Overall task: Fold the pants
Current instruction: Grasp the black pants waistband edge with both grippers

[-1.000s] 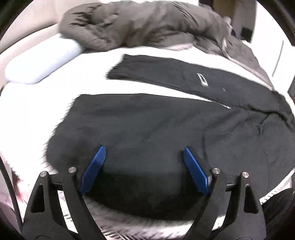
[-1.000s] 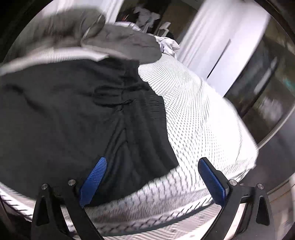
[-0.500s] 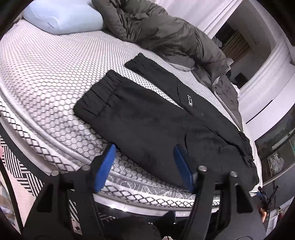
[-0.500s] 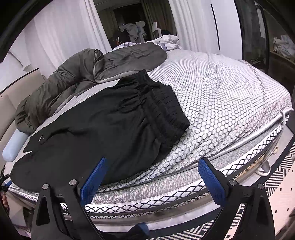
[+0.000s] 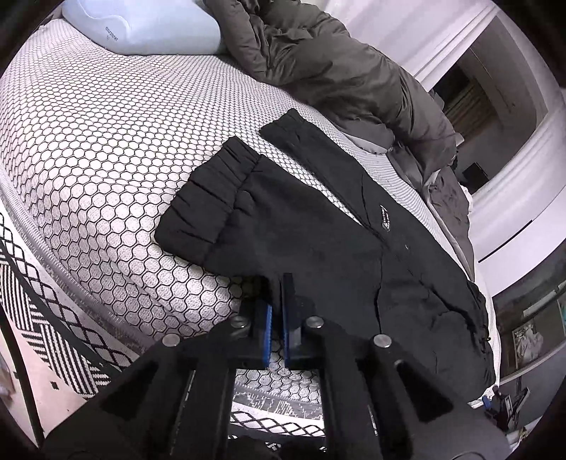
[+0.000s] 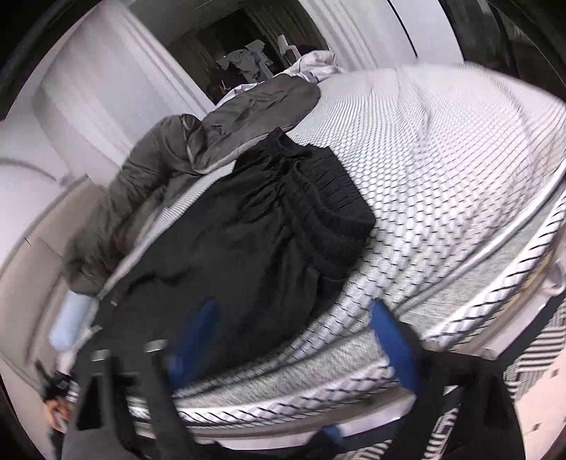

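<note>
While the black pants [image 5: 318, 247] lie spread flat along the near side of the bed [image 5: 88, 148], legs side by side with the cuffs toward the pillow [image 5: 141, 28] and the waistband at the far right in the left wrist view, the left gripper [image 5: 277, 283] has just closed its blue pads together at the near edge of the nearer leg. Whether cloth is pinched between them cannot be told, since the tips sit right at the hem line against dark fabric.

In the blurred right wrist view the right gripper [image 6: 290, 339] stands wide, its jaws just narrowing, with nothing between them yet; it hangs over the mattress edge just beside the waistband [image 6: 318, 205].

The step in hand looks like taking hold of the near long edge for a first lengthwise fold. Next, the right gripper probably needs to settle onto the waist end's near edge and close, so both ends lift together and carry the near leg over the far one.
</note>
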`<state>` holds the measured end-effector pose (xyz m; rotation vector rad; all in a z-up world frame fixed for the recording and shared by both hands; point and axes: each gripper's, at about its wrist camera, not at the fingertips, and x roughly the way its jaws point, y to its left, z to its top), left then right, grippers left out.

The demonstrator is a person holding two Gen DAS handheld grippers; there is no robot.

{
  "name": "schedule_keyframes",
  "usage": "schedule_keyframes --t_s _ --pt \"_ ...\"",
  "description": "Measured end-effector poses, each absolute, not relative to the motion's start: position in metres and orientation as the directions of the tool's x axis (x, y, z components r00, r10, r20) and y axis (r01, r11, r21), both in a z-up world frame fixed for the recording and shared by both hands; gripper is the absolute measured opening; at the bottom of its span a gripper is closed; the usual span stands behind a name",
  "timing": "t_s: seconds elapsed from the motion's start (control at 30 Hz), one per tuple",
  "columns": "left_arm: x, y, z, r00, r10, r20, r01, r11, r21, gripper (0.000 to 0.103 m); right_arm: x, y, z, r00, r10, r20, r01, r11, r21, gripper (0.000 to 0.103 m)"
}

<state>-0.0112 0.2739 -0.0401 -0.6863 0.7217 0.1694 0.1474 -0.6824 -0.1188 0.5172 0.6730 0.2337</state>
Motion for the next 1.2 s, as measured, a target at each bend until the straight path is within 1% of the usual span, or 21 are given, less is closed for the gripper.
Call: schedule_keyframes --t_s 0.03,0.13,0.17,0.2,0.23,0.27,0.3,0.33,0.37,0.43,0.57,0.67,0.77,0.87,1.07,1.2 --pt "-0.014 0.274 -0.041 0.748 -0.085 -0.659 -0.369 0.772 -0.518 0.002 0.154 -0.683 -0.12 0.76 0.386 -0.523 -0.048 0.835 0.547 0.08" --pt "-0.01 0.274 -0.044 0.734 -0.084 -0.674 -0.382 0.77 -0.511 0.002 0.177 -0.682 -0.128 0.756 0.38 -0.532 -0.016 0.825 0.565 0.08" --pt "-0.007 0.274 -0.045 0.73 -0.081 -0.679 -0.387 0.769 -0.508 0.002 0.186 -0.682 -0.133 0.756 0.378 -0.535 0.003 0.814 0.58 0.077" --pt "-0.009 0.275 -0.047 0.728 -0.08 -0.681 -0.389 0.769 -0.507 0.002 0.191 -0.682 -0.135 0.76 0.375 -0.531 0.015 0.807 0.59 0.058" --pt "-0.008 0.275 -0.048 0.726 -0.079 -0.683 -0.39 0.77 -0.504 0.002 0.196 -0.683 -0.136 0.766 0.366 -0.529 0.022 0.807 0.59 0.045" --pt "-0.009 0.274 -0.046 0.728 -0.076 -0.682 -0.389 0.773 -0.501 0.002 0.198 -0.683 -0.135 0.766 0.353 -0.537 0.036 0.811 0.584 0.029" --pt "-0.008 0.273 -0.045 0.731 -0.071 -0.679 -0.386 0.777 -0.497 0.002 0.198 -0.684 -0.134 0.767 0.38 -0.517 0.019 0.792 0.61 0.019" --pt "-0.009 0.272 -0.043 0.734 -0.065 -0.676 -0.382 0.784 -0.49 0.002 0.195 -0.683 -0.132 0.771 0.398 -0.497 0.005 0.777 0.63 0.018" --pt "-0.012 0.27 -0.04 0.738 -0.062 -0.672 -0.376 0.789 -0.485 0.001 0.19 -0.681 -0.127 0.775 0.382 -0.504 0.002 0.796 0.606 0.016" --pt "-0.021 0.272 -0.035 0.746 -0.064 -0.663 -0.368 0.79 -0.491 0.001 0.174 -0.677 -0.118 0.789 0.35 -0.505 -0.013 0.831 0.556 0.014" --pt "-0.031 0.274 -0.031 0.748 -0.053 -0.662 -0.365 0.8 -0.476 0.001 0.149 -0.678 -0.113 0.785 0.352 -0.51 -0.025 0.841 0.54 0.014" --pt "-0.03 0.279 -0.029 0.746 -0.055 -0.664 -0.362 0.804 -0.473 0.001 0.152 -0.679 -0.112 0.775 0.352 -0.525 -0.011 0.838 0.545 0.014" --pt "-0.021 0.282 -0.018 0.758 -0.045 -0.651 -0.356 0.808 -0.47 0.001 0.154 -0.675 -0.098 0.796 0.35 -0.494 -0.033 0.84 0.542 0.014" --pt "-0.012 0.283 0.004 0.777 -0.041 -0.628 -0.332 0.821 -0.464 0.001 0.154 -0.668 -0.074 0.821 0.345 -0.455 -0.074 0.855 0.514 0.014" --pt "0.039 0.282 0.055 0.81 -0.017 -0.586 -0.291 0.856 -0.427 0.001 0.18 -0.647 -0.019 0.879 0.3 -0.37 -0.108 0.882 0.459 0.014" --pt "0.098 0.282 0.079 0.814 0.005 -0.581 -0.296 0.864 -0.407 0.001 0.227 -0.632 0.008 0.895 0.259 -0.362 -0.082 0.896 0.437 0.014"
